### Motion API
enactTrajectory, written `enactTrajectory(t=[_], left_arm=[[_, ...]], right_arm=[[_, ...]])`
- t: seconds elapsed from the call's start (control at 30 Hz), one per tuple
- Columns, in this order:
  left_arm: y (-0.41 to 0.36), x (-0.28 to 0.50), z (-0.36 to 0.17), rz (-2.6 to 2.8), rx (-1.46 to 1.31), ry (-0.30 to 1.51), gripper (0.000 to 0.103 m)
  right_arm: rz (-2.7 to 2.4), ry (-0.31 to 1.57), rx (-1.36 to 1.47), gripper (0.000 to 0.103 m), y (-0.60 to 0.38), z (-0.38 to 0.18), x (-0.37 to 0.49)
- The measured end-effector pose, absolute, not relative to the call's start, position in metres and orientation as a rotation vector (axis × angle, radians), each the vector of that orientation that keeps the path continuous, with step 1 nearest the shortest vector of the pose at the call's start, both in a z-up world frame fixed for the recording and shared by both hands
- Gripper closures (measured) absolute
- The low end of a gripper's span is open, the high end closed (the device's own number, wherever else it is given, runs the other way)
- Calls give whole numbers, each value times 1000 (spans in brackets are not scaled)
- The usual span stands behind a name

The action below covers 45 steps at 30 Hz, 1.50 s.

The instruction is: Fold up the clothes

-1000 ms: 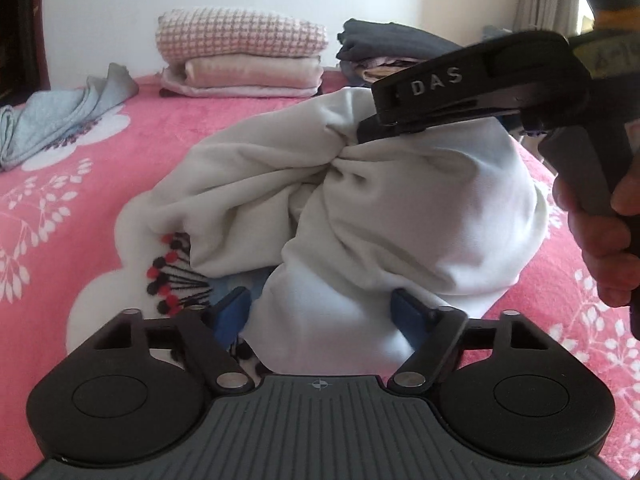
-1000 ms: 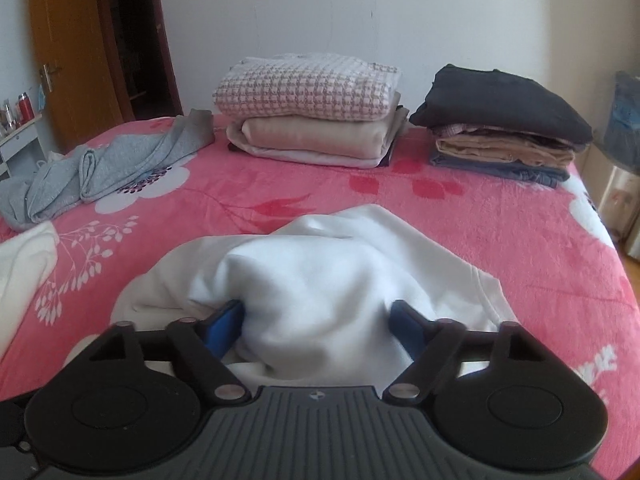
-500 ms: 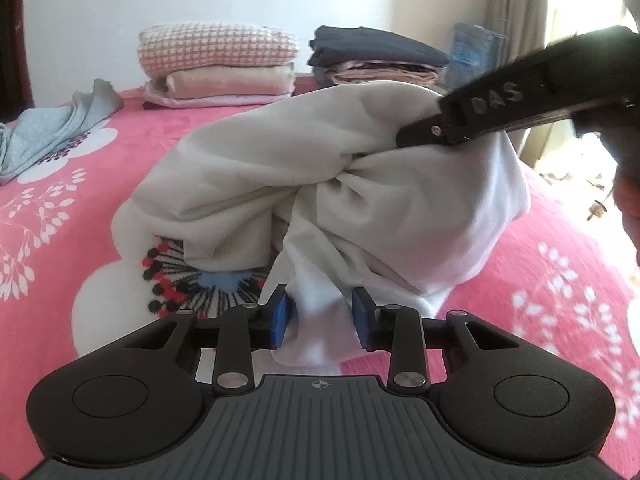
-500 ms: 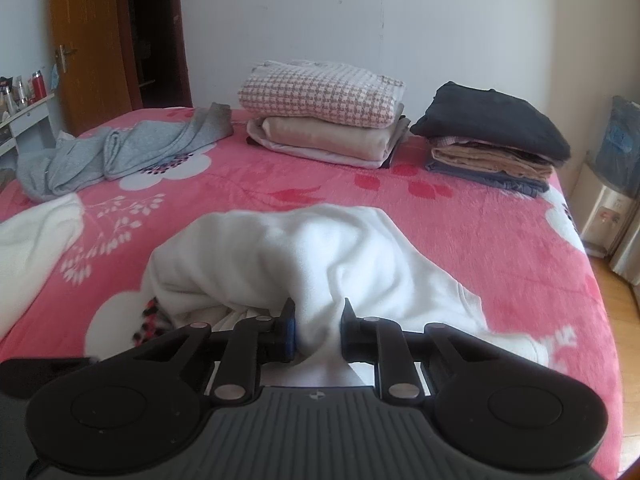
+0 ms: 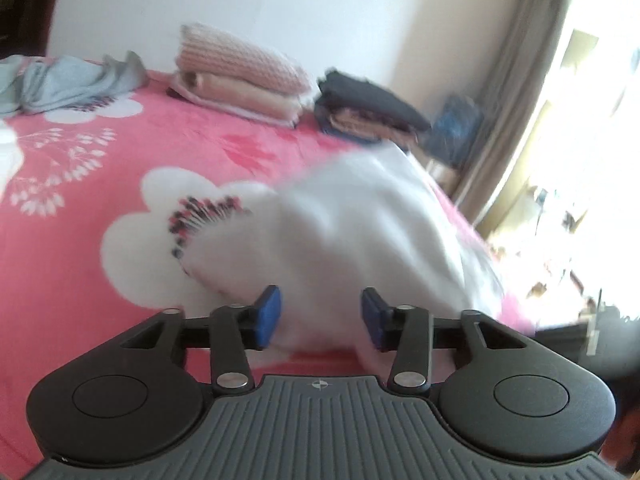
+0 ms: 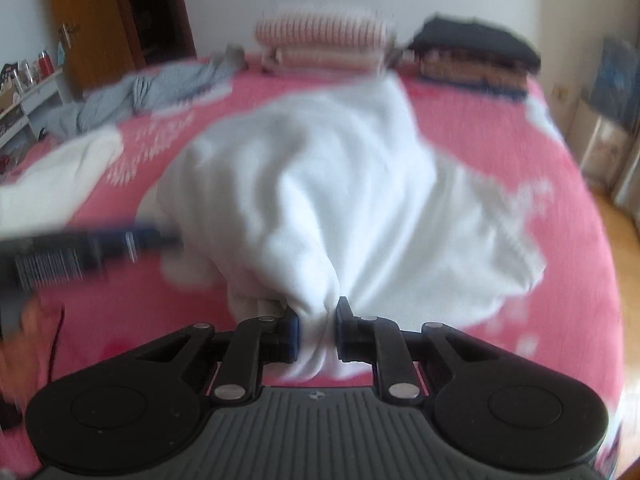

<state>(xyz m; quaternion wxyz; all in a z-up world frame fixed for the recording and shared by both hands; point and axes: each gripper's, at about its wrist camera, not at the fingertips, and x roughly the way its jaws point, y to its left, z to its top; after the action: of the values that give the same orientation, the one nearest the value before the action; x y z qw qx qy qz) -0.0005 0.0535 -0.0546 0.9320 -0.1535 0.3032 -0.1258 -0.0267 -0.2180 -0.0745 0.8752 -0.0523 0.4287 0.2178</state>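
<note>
A white garment [image 5: 360, 232] lies in a loose heap on the pink floral bedspread [image 5: 120, 152]. In the left wrist view my left gripper [image 5: 320, 316] has its blue pads apart and its jaws are opening; the garment's near edge lies loosely between them. In the right wrist view my right gripper [image 6: 318, 326] is shut on a pinched bunch of the white garment [image 6: 340, 184], which stretches away from the pads. The left gripper [image 6: 152, 240] shows there as a blurred dark bar at the garment's left edge. Both views are motion-blurred.
At the far side of the bed stand a pink and beige folded stack [image 5: 240, 80] and a dark folded stack [image 5: 368, 112]. A grey garment [image 5: 72, 84] lies far left, another white cloth [image 6: 52, 176] at the left. A curtain [image 5: 512, 80] hangs past the bed's right edge.
Both grippers closed on the white garment, then the left one's pads parted again. Both hands have swept sideways, and the garment now lies flatter and stretched out from the right gripper.
</note>
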Motion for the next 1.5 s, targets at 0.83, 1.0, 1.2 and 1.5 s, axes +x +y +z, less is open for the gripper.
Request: enactTrajectory(t=[0.83,1.0,1.2,1.5], left_arm=[[27,35,-72,-389,-175,670,58],[25,22,-72,-400,-93,688,69],[24,15,-81,-406,-13,741,77],[45,-2,-91,-427,-38,809,79]], right_arm=[[562,677,61,34,-297,-35,-21],[565,619,246,11,-301,-36,66],[672,763,491,35,-289,-80,125],[888,771,419,81,-269,-67,39]])
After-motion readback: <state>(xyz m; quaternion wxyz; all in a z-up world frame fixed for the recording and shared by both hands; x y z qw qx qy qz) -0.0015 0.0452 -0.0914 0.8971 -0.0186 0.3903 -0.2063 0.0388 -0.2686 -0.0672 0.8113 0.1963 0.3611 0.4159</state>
